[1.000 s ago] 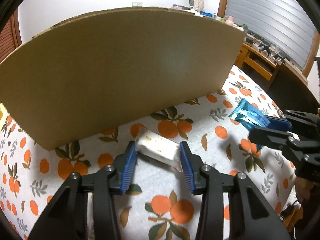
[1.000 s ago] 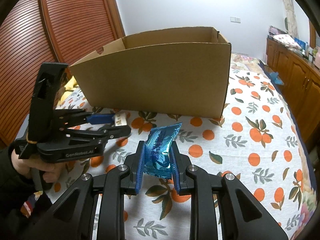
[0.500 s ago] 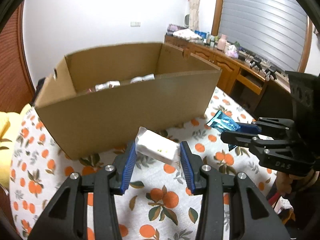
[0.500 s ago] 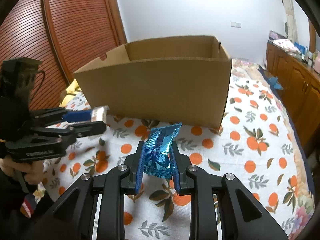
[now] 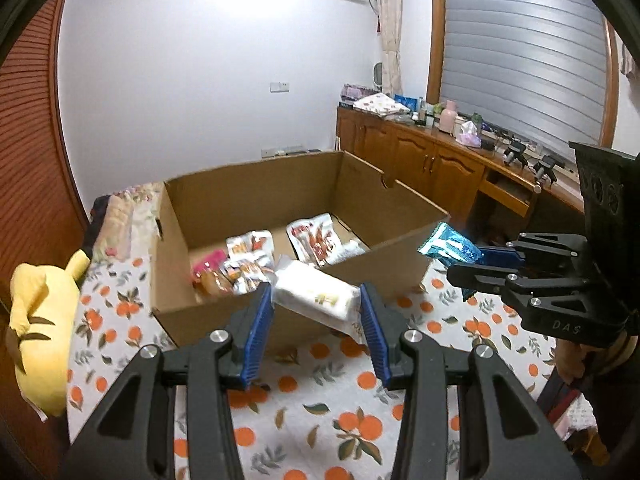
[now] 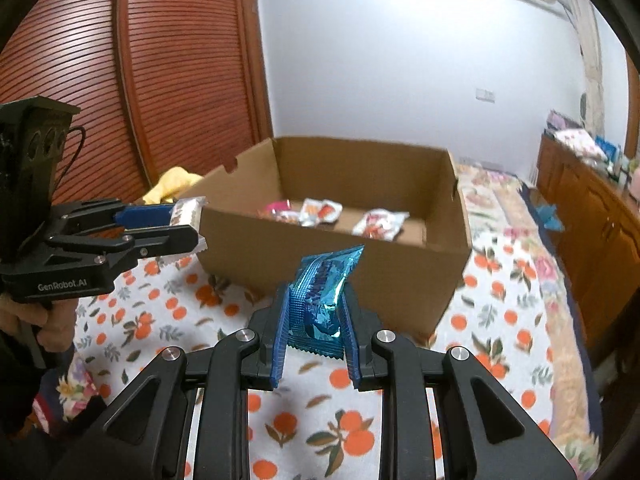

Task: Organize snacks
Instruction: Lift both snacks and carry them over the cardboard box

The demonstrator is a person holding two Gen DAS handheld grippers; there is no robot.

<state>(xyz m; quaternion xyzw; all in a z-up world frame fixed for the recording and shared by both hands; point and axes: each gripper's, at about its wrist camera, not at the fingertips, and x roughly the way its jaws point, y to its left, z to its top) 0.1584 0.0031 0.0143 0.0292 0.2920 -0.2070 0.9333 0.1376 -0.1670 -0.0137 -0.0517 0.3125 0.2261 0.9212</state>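
My left gripper (image 5: 316, 316) is shut on a white snack packet (image 5: 316, 294) and holds it in the air at the near wall of an open cardboard box (image 5: 240, 196). Several snack packets (image 5: 316, 236) lie inside the box. My right gripper (image 6: 316, 328) is shut on a blue foil snack packet (image 6: 320, 288), held above the bed short of the box (image 6: 332, 248). The right gripper also shows in the left wrist view (image 5: 480, 262), and the left gripper in the right wrist view (image 6: 176, 224).
The box stands on a bed with an orange-print sheet (image 5: 320, 400). A yellow plush toy (image 5: 40, 320) lies at the left. Wooden cabinets (image 5: 432, 164) run along the right wall. A slatted wooden door (image 6: 160, 80) is on the left.
Both grippers have risen with their packets, from table level beside the box wall to above its rim. The inside of the box with its snacks has come into view.
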